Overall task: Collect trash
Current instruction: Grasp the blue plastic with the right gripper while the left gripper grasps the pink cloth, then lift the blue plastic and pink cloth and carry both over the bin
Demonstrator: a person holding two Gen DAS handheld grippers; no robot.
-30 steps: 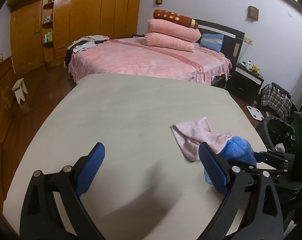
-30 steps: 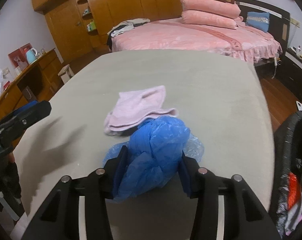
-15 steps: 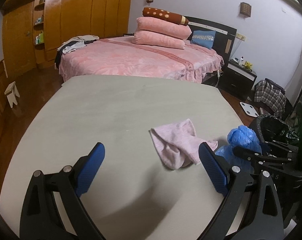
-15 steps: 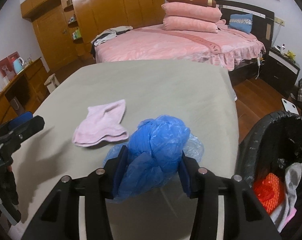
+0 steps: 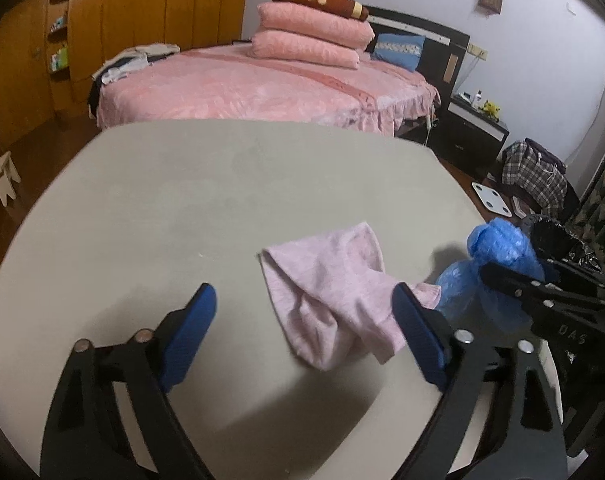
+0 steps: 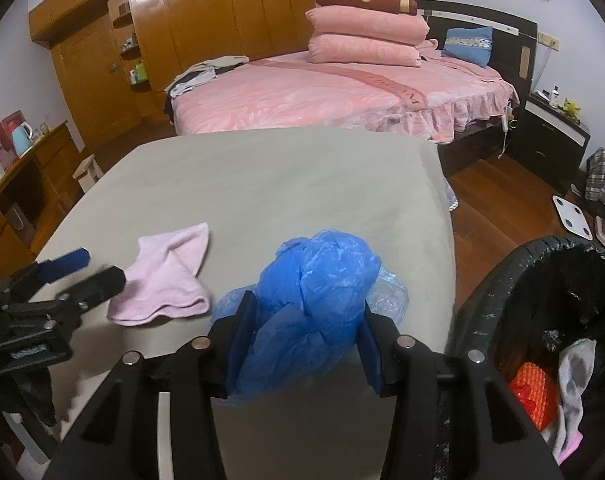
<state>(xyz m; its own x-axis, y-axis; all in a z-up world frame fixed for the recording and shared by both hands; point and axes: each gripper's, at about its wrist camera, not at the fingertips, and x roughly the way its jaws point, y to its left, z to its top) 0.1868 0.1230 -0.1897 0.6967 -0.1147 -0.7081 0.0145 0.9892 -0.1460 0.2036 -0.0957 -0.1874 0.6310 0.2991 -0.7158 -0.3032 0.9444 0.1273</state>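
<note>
A crumpled blue plastic bag [image 6: 314, 300] is pinched between the pads of my right gripper [image 6: 306, 340], held above the grey table [image 6: 286, 184] near its right edge. The same blue bag [image 5: 498, 256] shows at the right of the left wrist view. A pale pink cloth [image 5: 334, 292] lies on the table, and my left gripper [image 5: 302, 336] hovers just before it with its jaws closing; the cloth's near edge sits between the blue pads without being pressed. From the right wrist view the pink cloth [image 6: 170, 276] lies left of the bag. A black bin [image 6: 542, 320] holding trash stands right of the table.
A pink bed [image 6: 322, 88] with stacked pillows lies beyond the table. Wooden wardrobes [image 6: 190, 28] line the far wall. A bathroom scale [image 6: 574, 222] and a checked bag [image 5: 534, 176] sit on the wood floor at right. A small stool [image 5: 4, 178] stands at left.
My left gripper moved right and down toward the pink cloth, and its jaws narrowed a little. My right gripper carried the blue bag right, bringing the black bin into view.
</note>
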